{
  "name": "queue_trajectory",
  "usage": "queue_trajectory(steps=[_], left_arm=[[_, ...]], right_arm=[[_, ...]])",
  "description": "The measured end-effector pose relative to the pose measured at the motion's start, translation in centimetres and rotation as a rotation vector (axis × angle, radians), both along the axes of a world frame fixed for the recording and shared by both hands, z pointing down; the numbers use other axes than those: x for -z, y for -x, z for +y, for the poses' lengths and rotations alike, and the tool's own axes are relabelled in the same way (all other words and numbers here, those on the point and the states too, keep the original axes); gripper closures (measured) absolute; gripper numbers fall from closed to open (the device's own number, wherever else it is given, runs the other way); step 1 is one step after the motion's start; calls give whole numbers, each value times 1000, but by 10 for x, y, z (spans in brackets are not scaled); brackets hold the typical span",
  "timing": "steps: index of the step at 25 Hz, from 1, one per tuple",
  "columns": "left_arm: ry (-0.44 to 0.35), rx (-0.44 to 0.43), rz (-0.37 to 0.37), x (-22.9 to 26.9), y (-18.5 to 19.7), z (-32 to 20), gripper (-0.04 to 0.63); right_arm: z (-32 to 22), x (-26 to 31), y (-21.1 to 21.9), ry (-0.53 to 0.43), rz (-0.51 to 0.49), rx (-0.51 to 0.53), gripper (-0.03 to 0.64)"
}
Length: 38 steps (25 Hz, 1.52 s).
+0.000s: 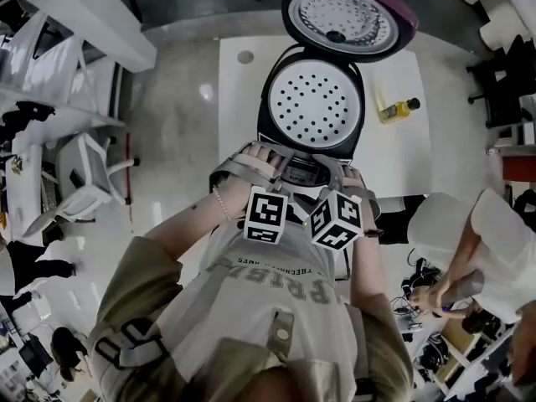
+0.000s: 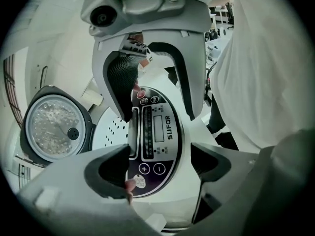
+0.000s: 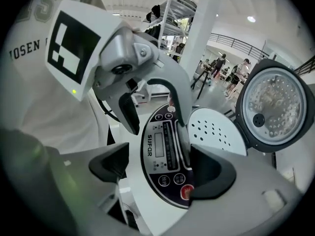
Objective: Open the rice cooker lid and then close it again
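The rice cooker (image 1: 314, 107) stands on the white table with its lid (image 1: 347, 15) swung up and back, and a white perforated inner tray (image 1: 311, 103) shows. Both grippers hover side by side over the cooker's front control panel (image 2: 157, 132). My left gripper (image 2: 157, 168) is open, with only the panel seen between its jaws. My right gripper (image 3: 160, 168) is open too, above the same panel (image 3: 162, 151). In the head view the left gripper (image 1: 268, 159) and the right gripper (image 1: 339, 170) sit just before the cooker. The raised lid (image 3: 273, 104) is apart from both.
A yellow bottle (image 1: 396, 109) lies on the white table (image 1: 243, 99) to the right of the cooker. A person (image 1: 469, 249) crouches at the lower right beside cables. A white chair (image 1: 84, 174) and shelving stand at the left.
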<state>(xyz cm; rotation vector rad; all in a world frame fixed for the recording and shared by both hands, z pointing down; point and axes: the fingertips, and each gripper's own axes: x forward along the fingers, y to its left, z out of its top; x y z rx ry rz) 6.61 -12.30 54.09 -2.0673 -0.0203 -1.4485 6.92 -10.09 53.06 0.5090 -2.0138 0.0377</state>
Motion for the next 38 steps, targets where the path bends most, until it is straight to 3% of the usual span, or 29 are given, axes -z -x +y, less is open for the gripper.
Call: queue_trajectory(steps=[6, 10, 14, 22, 30, 38], left_arm=[[39, 7, 39, 2, -2, -1, 192], [97, 32, 95, 4, -4, -1, 192], [175, 82, 178, 11, -4, -1, 201], [299, 225, 401, 49, 3, -19, 201], [292, 317, 555, 78, 19, -58, 202], [189, 359, 593, 101, 28, -102, 201]], right_arm=[[-2, 2, 1, -8, -46, -10, 242], [-4, 7, 2, -18, -137, -42, 242], [-9, 18, 1, -38, -266, -124, 242], [-25, 64, -13, -193, -523, -309, 242], [-42, 92, -48, -296, -664, -462, 242], [-63, 120, -90, -377, -731, -532, 242]])
